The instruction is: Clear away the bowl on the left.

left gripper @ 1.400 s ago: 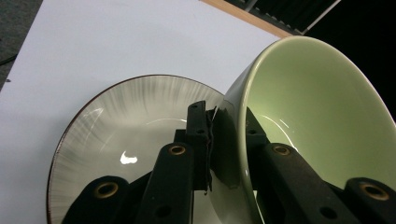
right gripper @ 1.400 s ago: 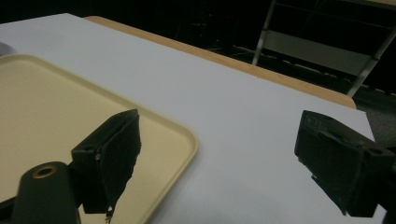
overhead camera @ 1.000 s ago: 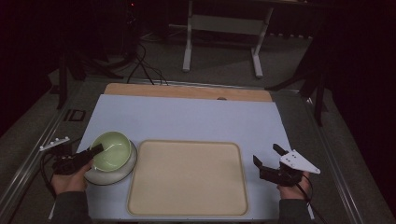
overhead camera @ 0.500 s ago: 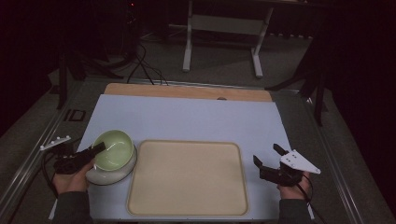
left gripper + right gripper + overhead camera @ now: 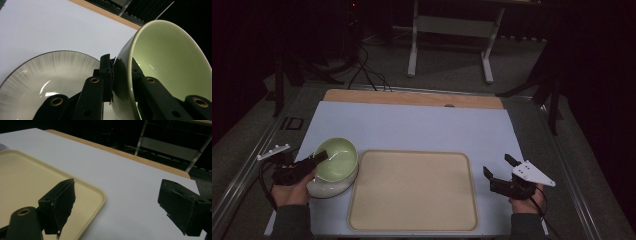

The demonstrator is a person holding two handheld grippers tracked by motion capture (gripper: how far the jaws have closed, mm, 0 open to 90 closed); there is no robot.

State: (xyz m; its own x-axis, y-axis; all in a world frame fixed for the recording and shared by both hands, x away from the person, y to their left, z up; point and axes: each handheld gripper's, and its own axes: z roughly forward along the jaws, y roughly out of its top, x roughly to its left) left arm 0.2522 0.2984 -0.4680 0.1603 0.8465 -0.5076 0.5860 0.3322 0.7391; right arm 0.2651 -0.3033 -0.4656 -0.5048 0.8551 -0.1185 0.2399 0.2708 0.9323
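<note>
Left gripper (image 5: pixel 319 157): pinches the rim of the shiny pale green round bowl (image 5: pixel 337 159).
Green bowl: tipped up over the white streaky plate (image 5: pixel 329 187).
Right gripper (image 5: pixel 500 167): jaws wide apart, beside the flat tan tray (image 5: pixel 412 192).

White-topped table (image 5: pixel 412 125) bears a beige tray (image 5: pixel 412 192); a plate (image 5: pixel 329 187) beside it.
</note>
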